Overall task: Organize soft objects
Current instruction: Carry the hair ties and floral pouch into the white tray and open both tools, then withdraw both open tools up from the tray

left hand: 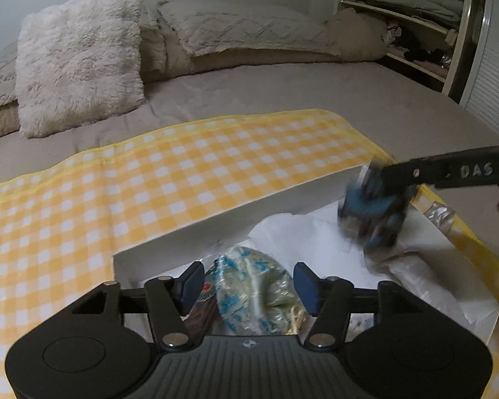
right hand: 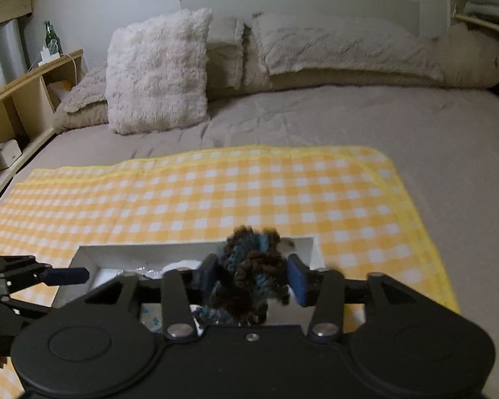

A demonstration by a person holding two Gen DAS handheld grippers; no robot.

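A white box (left hand: 236,209) stands on a yellow checked cloth (left hand: 149,173) on the bed. My left gripper (left hand: 249,287) is open over the box, its pads on either side of a pale silky pouch with blue pattern (left hand: 256,292) that lies inside. My right gripper (right hand: 252,281) is shut on a brown and blue yarn bundle (right hand: 249,276), held above the box (right hand: 143,254). In the left wrist view the right gripper (left hand: 376,212) and the yarn (left hand: 366,202) are blurred over the box's right end. White paper (left hand: 316,242) lines the box.
A fluffy white pillow (left hand: 80,60) and beige pillows (left hand: 249,33) lie at the bed's head. An open closet with folded bedding (left hand: 406,3) is at the right. A wooden shelf with a green bottle (right hand: 51,38) runs along the left of the bed.
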